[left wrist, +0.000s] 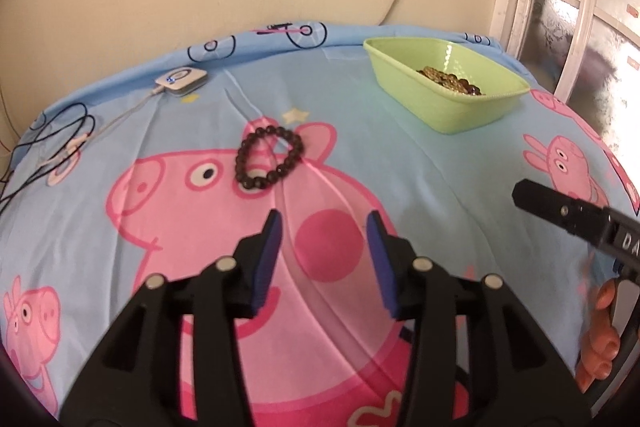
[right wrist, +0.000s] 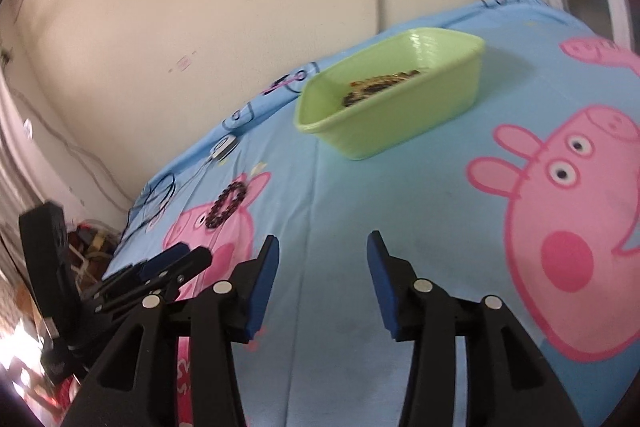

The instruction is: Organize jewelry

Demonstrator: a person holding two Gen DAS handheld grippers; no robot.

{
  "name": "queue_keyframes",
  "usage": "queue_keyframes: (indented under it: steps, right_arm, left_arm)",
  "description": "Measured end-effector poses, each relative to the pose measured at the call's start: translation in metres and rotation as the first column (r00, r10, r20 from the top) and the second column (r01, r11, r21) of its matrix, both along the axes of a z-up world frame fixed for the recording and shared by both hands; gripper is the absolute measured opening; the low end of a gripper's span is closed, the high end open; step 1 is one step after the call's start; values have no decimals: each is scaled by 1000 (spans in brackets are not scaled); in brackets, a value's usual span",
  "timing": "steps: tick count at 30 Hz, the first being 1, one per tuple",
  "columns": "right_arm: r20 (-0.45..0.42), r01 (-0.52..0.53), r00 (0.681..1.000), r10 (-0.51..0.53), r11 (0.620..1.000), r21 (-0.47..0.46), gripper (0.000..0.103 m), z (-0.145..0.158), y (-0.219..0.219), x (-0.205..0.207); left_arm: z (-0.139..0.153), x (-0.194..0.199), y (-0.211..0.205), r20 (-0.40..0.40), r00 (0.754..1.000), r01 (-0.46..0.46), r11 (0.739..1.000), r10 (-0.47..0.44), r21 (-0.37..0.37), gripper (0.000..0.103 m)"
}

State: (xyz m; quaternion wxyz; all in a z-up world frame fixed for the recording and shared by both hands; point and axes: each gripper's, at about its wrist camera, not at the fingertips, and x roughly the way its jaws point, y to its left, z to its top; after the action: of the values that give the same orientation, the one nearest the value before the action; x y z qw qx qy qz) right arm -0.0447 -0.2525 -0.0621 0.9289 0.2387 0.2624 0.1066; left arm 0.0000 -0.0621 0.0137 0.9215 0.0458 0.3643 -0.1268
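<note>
Left wrist view: nearest, the left gripper (left wrist: pixel 324 227) hangs spread and empty over the cartoon bedsheet (left wrist: pixel 400 163). Just beyond lies a dark bead bracelet (left wrist: pixel 267 161). Farther right, the green tub (left wrist: pixel 444 83) holds more beads. The right gripper (right wrist: pixel 323 247) is spread too, empty.

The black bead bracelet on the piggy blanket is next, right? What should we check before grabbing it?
1. Dark bead bracelet lies alone on the cartoon pig bedsheet, nothing on top: ok.
2. Left gripper open and empty: ok.
3. Left gripper lined up just short of the bracelet, not touching yet: ok.
4. Right gripper open, empty, off to the side: ok.
5. Green plastic tub upright with room beside the beads already inside: ok.
6. Black cables clear of the bracelet: ok.
</note>
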Motion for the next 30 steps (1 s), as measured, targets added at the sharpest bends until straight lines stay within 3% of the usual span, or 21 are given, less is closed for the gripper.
queue_keyframes:
  steps: [22,30]
  right_arm:
    - [-16,36,999,-36,999,20,24,-5,-3,1]
    - [-13,42,999,-42,999,32,24,-5,-4,0]
  left_arm:
    - [1,-1,0,11,1000,10,1000,-10,-4,44]
    - [2,-3,-3,19,1000,19,1000,-19,-3,50]
